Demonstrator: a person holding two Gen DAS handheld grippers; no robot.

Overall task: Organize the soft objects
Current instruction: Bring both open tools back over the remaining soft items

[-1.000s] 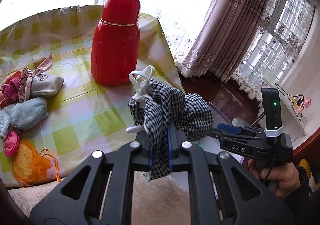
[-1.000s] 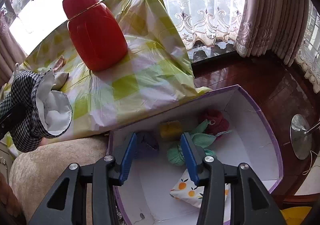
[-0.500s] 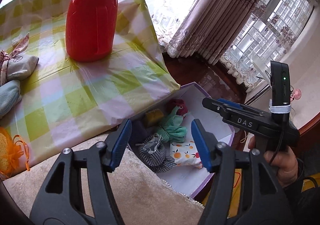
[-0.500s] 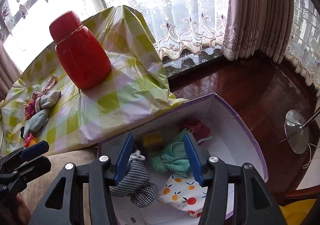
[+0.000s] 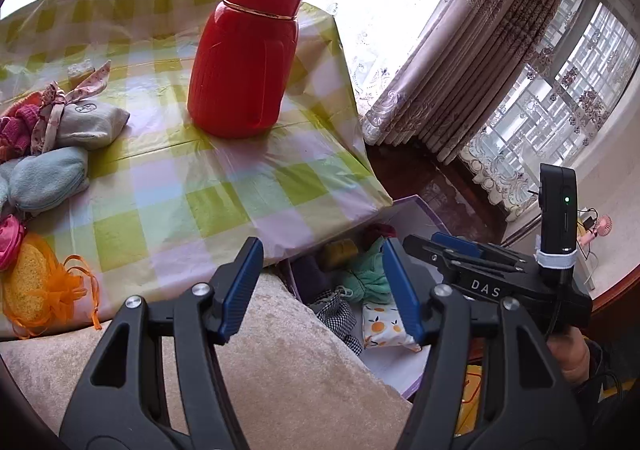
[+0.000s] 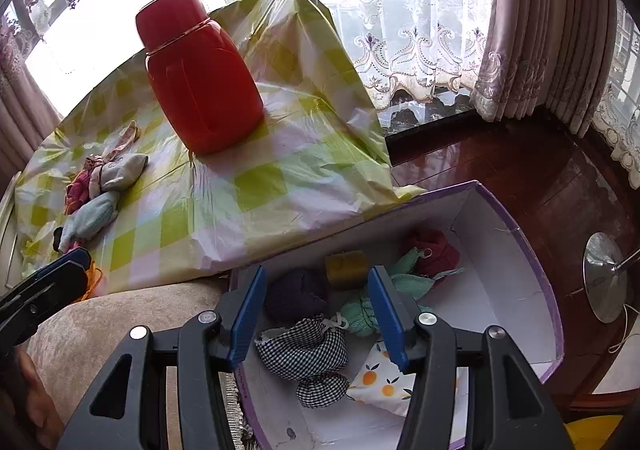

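Taking the red flask (image 5: 246,50) on the checked surface (image 5: 208,202) as the landmark, the soft things not yet sorted lie in a loose row well to its left, toward the surface's left edge: a grey pouch with a floral ribbon (image 5: 86,122), a pale blue pouch (image 5: 46,180) and an orange mesh bag (image 5: 38,290). The purple-rimmed box (image 6: 516,234) sits below the flask's right side, off the surface's corner, and already holds the checked pouch (image 6: 308,346) among others. The left tool (image 5: 320,286) is open with nothing between its blue pads; the right tool (image 6: 316,314) hovers over the box, jaws apart and empty, having just widened slightly. The left tool is the nearer to the row, which lies to its left. The blue pouch's long axis runs roughly left to right in the left wrist view.
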